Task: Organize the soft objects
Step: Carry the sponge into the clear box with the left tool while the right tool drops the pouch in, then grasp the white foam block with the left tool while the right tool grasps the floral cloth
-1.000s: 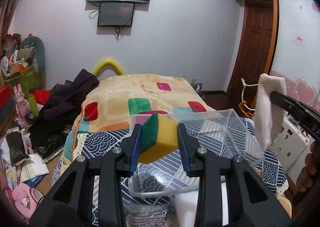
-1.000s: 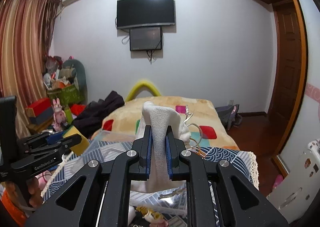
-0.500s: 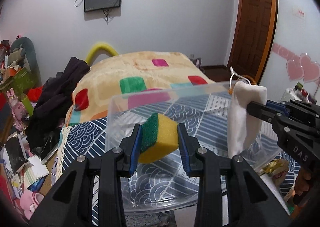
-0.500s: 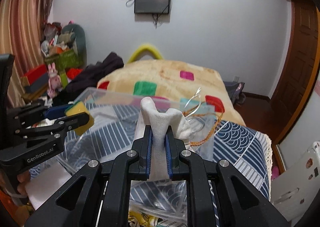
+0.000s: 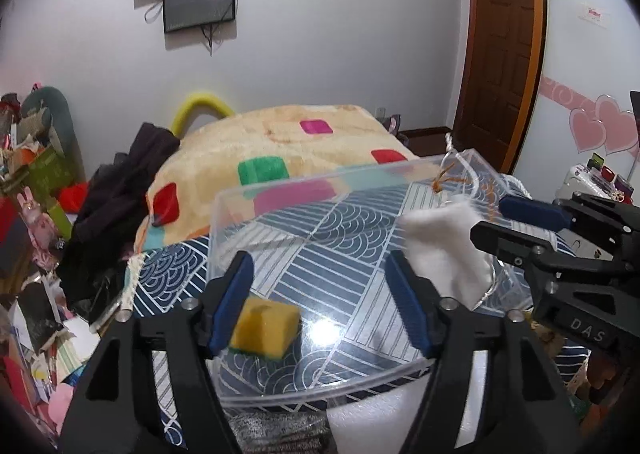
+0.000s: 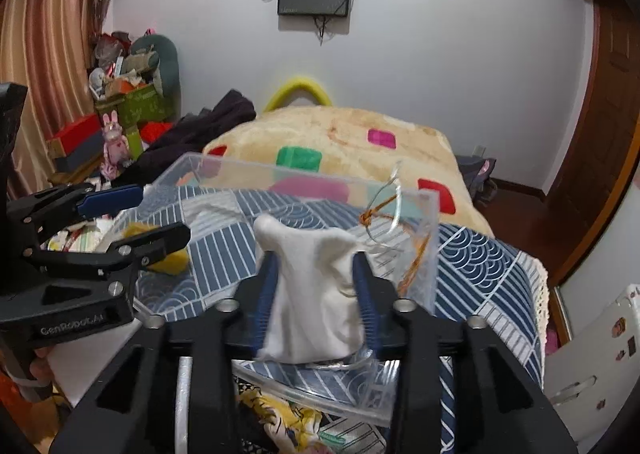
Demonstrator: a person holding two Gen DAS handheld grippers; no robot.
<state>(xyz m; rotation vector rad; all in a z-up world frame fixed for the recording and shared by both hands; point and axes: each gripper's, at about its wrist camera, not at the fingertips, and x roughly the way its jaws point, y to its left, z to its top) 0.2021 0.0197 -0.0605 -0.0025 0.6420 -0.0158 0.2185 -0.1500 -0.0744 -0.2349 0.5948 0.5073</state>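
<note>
We have both grippers over the clear box [image 5: 320,190]. Left gripper [image 5: 320,294]: jaws wide apart, nothing held; the sponge [image 5: 266,328] lies on the box floor near its left wall, yellow face up, long axis roughly across our view. Right gripper [image 6: 316,286]: jaws parted around the white cloth [image 6: 312,294], which stands upright between them, folded edge up; pads touching it or not, we cannot tell. Risk: the cloth's loose string [image 6: 384,210] drapes over the box wall and could snag and drag the cloth out on withdrawal.
</note>
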